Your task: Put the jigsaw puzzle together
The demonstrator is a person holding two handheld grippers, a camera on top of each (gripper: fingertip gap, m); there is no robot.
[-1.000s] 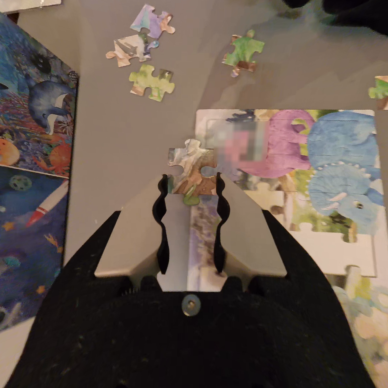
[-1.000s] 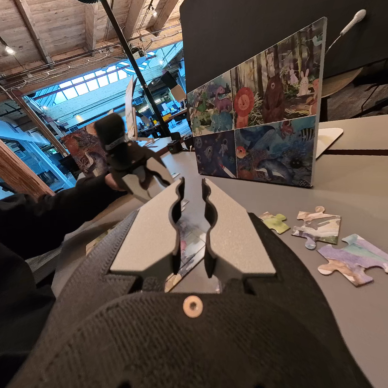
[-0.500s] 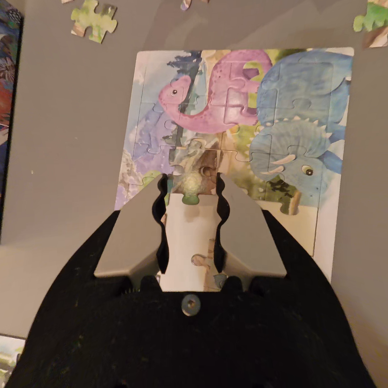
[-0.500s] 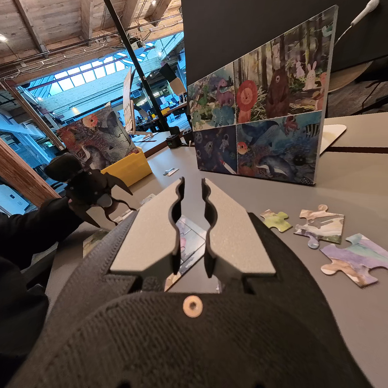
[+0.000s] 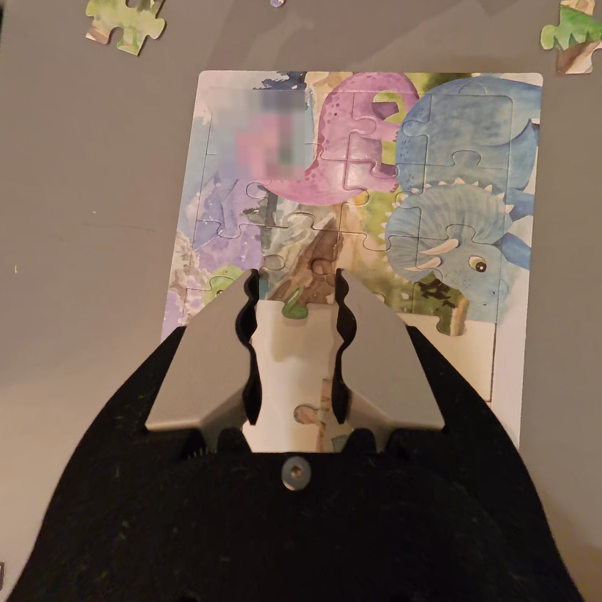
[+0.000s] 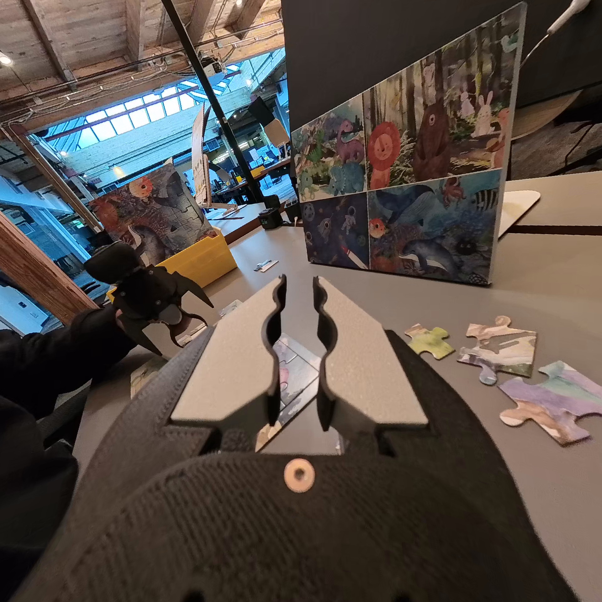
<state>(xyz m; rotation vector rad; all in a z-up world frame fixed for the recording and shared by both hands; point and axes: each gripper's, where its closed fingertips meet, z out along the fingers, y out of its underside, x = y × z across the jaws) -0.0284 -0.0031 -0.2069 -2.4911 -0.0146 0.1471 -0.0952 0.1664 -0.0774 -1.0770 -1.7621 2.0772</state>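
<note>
- At the centre of the left wrist view, the jigsaw puzzle (image 5: 355, 208) lies flat on the grey tabletop (image 5: 91, 202), its upper rows filled with a pink and a blue dinosaur; a mosaic patch hides part of its upper left.
- The left gripper (image 5: 297, 277) sits over the lower edge of the filled area, jaws apart on either side of a brown-and-green piece (image 5: 301, 280). Whether the fingertips (image 5: 252, 283) pinch that piece or merely flank it, I cannot tell.
- Bare white board (image 5: 293, 355) shows between the fingers at 6 o'clock; the gripper body covers the lower left of the puzzle.
- 2 loose pieces are cut off by the frame: a green piece (image 5: 125, 24) at 11 o'clock and a second green piece (image 5: 573, 39) at 1 o'clock.
- In the right wrist view, the right gripper (image 6: 299, 283) is raised above the tabletop, jaws slightly parted and holding nothing; only a sliver of the puzzle shows between them.
- 3 loose pieces lie at 3 o'clock: a yellow-green piece (image 6: 428, 340), a grey-cream piece (image 6: 498, 350) and a purple piece (image 6: 550, 410).
- A picture box (image 6: 400, 192) stands upright at 1 o'clock.
- The left gripper appears at 9 o'clock, its fingertips hidden behind the right one.
</note>
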